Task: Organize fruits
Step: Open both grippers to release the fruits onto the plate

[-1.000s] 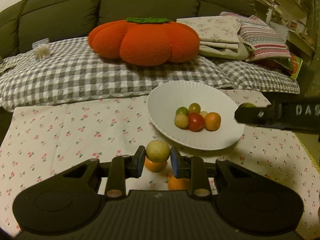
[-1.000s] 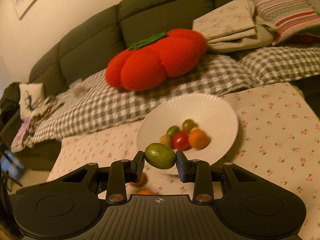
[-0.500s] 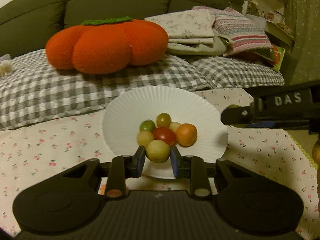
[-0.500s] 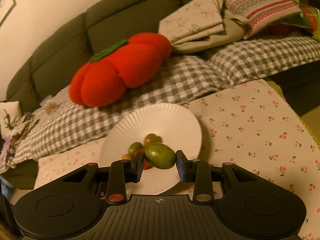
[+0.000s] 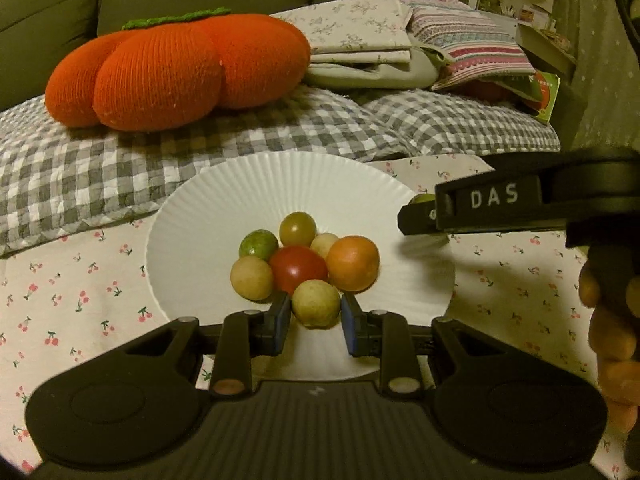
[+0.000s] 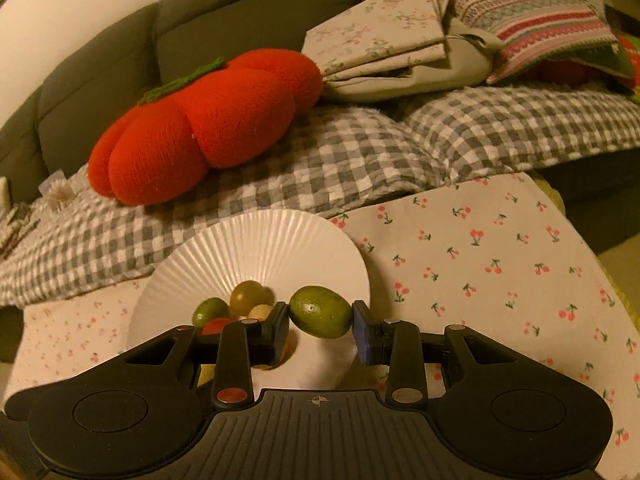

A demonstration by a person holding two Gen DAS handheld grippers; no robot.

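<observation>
Cherry-print cloth (image 5: pixel 84 280) covers the table in front of a sofa bearing one red tomato cushion (image 5: pixel 172 72). One white fluted plate (image 5: pixel 224 200) holds six small fruits clustered at its centre. Left gripper (image 5: pixel 315 317) has fingers slightly apart around a seventh, pale-yellow round fruit (image 5: pixel 315 303) at the plate's near edge. Right gripper (image 6: pixel 321 325) flanks one green oval fruit (image 6: pixel 320 317), long axis running sideways between its fingers, over the plate's right edge; whether it clamps is unclear.

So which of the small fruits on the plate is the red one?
The red tomato at the centre of the cluster on the white plate; the fruits around it are green, yellowish, olive or orange.
</observation>
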